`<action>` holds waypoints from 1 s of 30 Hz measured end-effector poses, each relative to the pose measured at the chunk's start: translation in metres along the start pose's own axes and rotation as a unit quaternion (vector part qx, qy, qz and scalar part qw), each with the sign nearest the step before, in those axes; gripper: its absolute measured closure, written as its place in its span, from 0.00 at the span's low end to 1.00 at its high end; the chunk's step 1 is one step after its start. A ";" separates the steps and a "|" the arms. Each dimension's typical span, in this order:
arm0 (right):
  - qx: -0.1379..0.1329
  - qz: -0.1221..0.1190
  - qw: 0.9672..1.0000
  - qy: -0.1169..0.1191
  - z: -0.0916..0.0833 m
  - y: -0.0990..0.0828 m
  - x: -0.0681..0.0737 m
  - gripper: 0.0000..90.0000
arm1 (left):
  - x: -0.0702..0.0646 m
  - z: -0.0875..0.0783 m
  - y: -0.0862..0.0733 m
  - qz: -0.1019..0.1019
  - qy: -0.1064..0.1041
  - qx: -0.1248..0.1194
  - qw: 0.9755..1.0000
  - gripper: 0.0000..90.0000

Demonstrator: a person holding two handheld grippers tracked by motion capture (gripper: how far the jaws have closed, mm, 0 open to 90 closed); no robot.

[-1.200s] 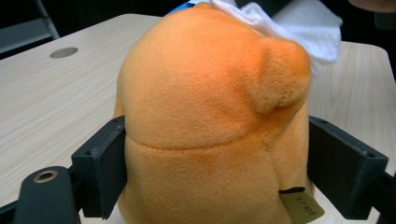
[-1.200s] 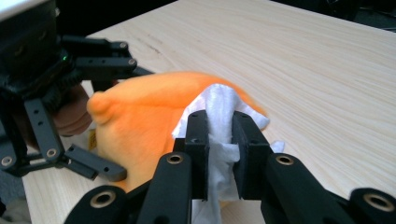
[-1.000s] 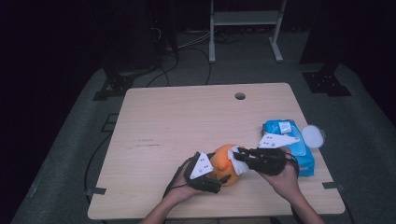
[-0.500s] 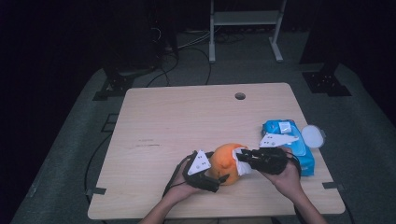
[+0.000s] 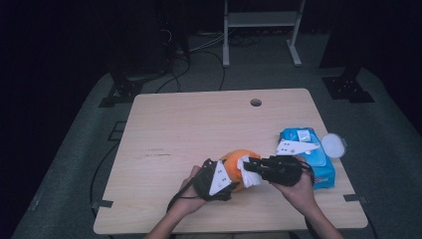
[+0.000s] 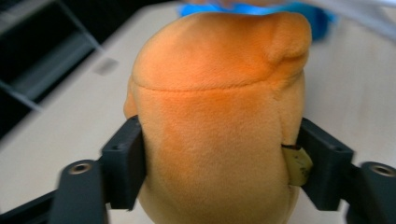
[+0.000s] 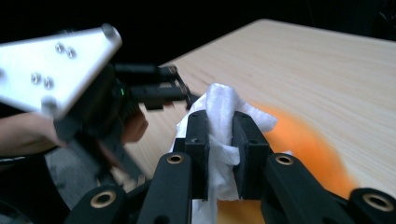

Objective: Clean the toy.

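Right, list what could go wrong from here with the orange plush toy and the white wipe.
The left gripper has just been closing on the soft orange plush toy, pressing into its sides; plush gives, so it may slip or twist. The right gripper pinches a crumpled white wipe, which may tear or pull free while rubbing. The blue wipes pack lies close by the right hand.

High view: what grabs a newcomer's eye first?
The orange plush toy at the table's near edge, squeezed between the left gripper's fingers, which have just been closing on it. Against its right side, the right gripper pinches a white wipe. Behind that hand lies a blue wipes pack.
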State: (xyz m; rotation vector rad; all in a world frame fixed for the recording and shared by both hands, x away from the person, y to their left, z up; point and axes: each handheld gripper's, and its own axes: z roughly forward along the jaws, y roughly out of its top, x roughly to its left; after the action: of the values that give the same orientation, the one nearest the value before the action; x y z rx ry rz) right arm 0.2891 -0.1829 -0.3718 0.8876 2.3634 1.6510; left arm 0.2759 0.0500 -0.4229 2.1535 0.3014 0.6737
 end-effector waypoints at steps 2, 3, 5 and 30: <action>0.013 -0.005 1.000 -0.009 0.003 -0.003 0.000 0.86 | -0.007 0.007 -0.004 0.006 -0.029 -0.015 0.999 0.23; 0.026 -0.010 0.999 -0.019 0.006 -0.006 -0.002 0.86 | -0.006 0.006 -0.003 -0.002 -0.043 -0.019 0.999 0.22; 0.037 -0.002 0.999 -0.023 0.007 -0.014 -0.008 0.86 | 0.002 0.000 -0.002 -0.046 -0.074 -0.052 0.995 0.20; 0.073 0.008 0.996 -0.057 -0.009 -0.024 -0.031 0.85 | 0.001 0.019 -0.013 -0.085 -0.064 -0.051 0.993 0.34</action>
State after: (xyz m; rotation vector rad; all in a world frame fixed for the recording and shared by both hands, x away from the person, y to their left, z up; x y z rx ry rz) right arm 0.3015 -0.2121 -0.3964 0.9989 2.4303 1.4064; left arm 0.2880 0.0459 -0.4423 2.0366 0.3697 0.4432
